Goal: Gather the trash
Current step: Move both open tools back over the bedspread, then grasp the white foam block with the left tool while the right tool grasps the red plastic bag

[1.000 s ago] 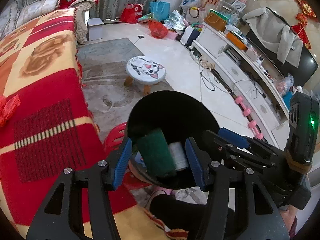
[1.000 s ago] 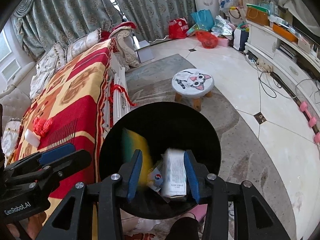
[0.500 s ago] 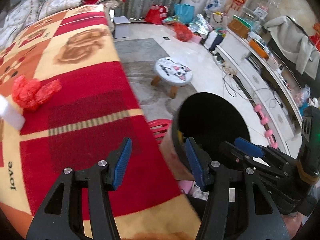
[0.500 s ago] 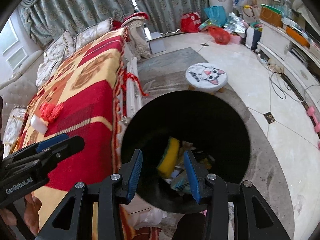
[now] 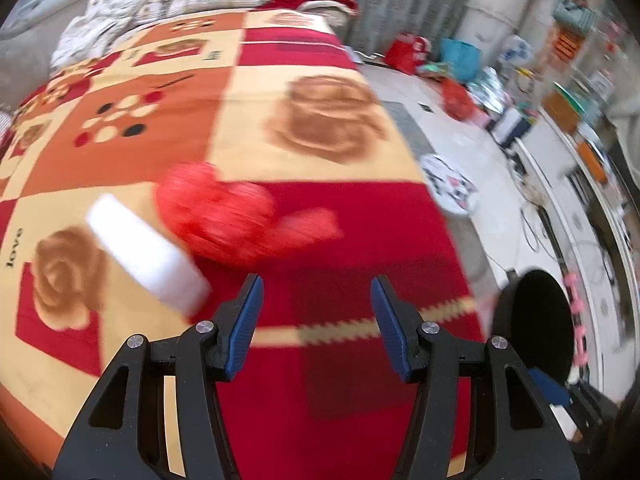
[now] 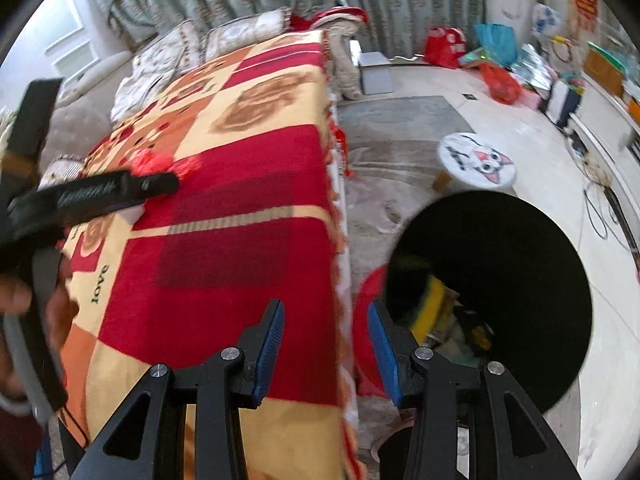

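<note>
Since half a second ago the left gripper (image 5: 316, 320) has swung away from the black bin (image 5: 536, 332) and now hangs over the patterned blanket (image 5: 360, 240) on the bench; the bin, which sat just off its right finger before, now lies well out to the right of that finger. The red crumpled bag (image 5: 224, 216), small and far to the left earlier, now sits just ahead of the fingertips, a little left of the gap between them. The white block (image 5: 144, 252) lies touching or just beside it, ahead of and outside the left finger. Both fingers stand wide apart with nothing between them.

The right gripper (image 6: 326, 340) has shifted left: the bin (image 6: 520, 248) that filled the space ahead of both fingers now lies ahead of and outside the right finger, and the blanket's fringed edge (image 6: 340, 264) runs through the gap. Its fingers are wide too, holding nothing.

The red bag is a loose, wrinkled bundle with a thinner tail trailing right; motion blur hides finer detail. The block is a plain white oblong lying slantwise. Inside the bin a yellow and green sponge (image 6: 430, 304) stands on edge among other blurred scraps. A cat-face stool (image 6: 476, 160) stands on the floor beyond the bin.
</note>
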`<state>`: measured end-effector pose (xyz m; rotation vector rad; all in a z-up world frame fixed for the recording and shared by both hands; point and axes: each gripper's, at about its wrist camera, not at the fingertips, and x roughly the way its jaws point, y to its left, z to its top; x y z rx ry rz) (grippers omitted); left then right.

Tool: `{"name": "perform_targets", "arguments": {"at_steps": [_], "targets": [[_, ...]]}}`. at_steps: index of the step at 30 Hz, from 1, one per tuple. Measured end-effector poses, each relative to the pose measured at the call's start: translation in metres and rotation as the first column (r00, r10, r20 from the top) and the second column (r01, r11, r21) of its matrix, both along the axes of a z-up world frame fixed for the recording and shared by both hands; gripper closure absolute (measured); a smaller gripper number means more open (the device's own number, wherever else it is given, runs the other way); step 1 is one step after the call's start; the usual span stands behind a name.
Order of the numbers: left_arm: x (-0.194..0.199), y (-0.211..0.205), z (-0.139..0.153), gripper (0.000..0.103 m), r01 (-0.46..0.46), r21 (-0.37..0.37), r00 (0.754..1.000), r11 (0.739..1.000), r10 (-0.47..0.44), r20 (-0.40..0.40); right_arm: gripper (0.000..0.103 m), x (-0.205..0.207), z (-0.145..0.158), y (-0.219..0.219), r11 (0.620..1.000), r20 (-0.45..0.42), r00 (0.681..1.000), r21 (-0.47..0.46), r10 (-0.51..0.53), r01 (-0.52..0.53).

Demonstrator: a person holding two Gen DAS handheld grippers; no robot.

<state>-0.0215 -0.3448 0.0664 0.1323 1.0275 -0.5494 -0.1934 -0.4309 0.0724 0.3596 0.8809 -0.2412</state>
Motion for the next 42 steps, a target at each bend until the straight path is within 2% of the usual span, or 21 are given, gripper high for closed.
{"name": "perform_targets", "arguments": {"at_steps": [3, 6, 10, 15, 17, 19, 24, 29, 31, 34, 35, 36, 37, 42], "targets": [[0.024, 0.033, -0.001, 0.049, -0.074, -0.009, 0.997, 0.997, 0.074, -0.02, 0.062, 0.014, 0.005, 0.011, 0.999, 0.005, 0.999, -0.007, 0.032, -0.032], [0.026, 0.068, 0.007, 0.049, -0.064, -0.077, 0.997, 0.995, 0.06, -0.058, 0.062, 0.028, 0.008, 0.022, 0.998, 0.01, 0.998, -0.011, 0.064, -0.064], [0.014, 0.109, 0.019, 0.049, -0.089, -0.003, 0.996, 0.996, 0.089, 0.006, 0.061, 0.048, 0.008, 0.04, 0.993, 0.007, 0.993, -0.008, 0.12, -0.12], [0.024, 0.168, 0.006, 0.049, -0.167, 0.031, 0.985, 0.985, 0.168, -0.038, 0.061, 0.083, 0.01, 0.071, 0.975, 0.035, 0.974, 0.005, 0.223, -0.223], [0.028, 0.187, 0.005, 0.049, -0.187, 0.013, 0.982, 0.982, 0.188, -0.034, 0.056, 0.1, 0.013, 0.082, 0.966, 0.041, 0.965, -0.017, 0.26, -0.26], [0.03, 0.196, 0.006, 0.048, -0.19, -0.023, 0.981, 0.981, 0.189, -0.039, 0.035, 0.12, 0.016, 0.092, 0.953, 0.057, 0.951, -0.033, 0.304, -0.302], [0.038, 0.188, 0.003, 0.036, -0.152, -0.029, 0.988, 0.988, 0.152, -0.014, 0.033, 0.168, 0.026, 0.109, 0.925, 0.069, 0.926, -0.112, 0.371, -0.362], [0.053, 0.161, -0.016, 0.036, -0.089, 0.061, 0.996, 0.994, 0.089, -0.007, 0.032, 0.211, 0.019, 0.12, 0.897, 0.033, 0.904, -0.144, 0.427, -0.418], [0.06, 0.155, -0.026, 0.036, -0.102, 0.108, 0.995, 0.989, 0.103, 0.003, 0.032, 0.225, 0.012, 0.123, 0.891, -0.007, 0.907, -0.187, 0.42, -0.414], [0.071, 0.158, -0.038, 0.036, -0.129, 0.098, 0.99, 0.987, 0.133, -0.038, 0.033, 0.235, 0.001, 0.12, 0.904, -0.008, 0.919, -0.176, 0.394, -0.389], [0.074, 0.159, -0.041, 0.036, -0.136, 0.073, 0.988, 0.988, 0.141, -0.063, 0.036, 0.235, -0.002, 0.118, 0.913, 0.003, 0.925, -0.16, 0.38, -0.375], [0.074, 0.161, -0.042, 0.038, -0.144, 0.06, 0.986, 0.988, 0.148, -0.07, 0.055, 0.234, -0.002, 0.116, 0.918, 0.009, 0.927, -0.143, 0.375, -0.37], [0.073, 0.163, -0.04, 0.045, -0.158, 0.049, 0.985, 0.986, 0.161, -0.064, 0.057, 0.232, -0.002, 0.115, 0.921, 0.015, 0.928, -0.13, 0.372, -0.367], [0.05, 0.164, -0.02, 0.046, -0.155, -0.001, 0.988, 0.988, 0.154, -0.028, 0.059, 0.197, 0.016, 0.116, 0.921, 0.065, 0.923, -0.117, 0.38, -0.371]]}}
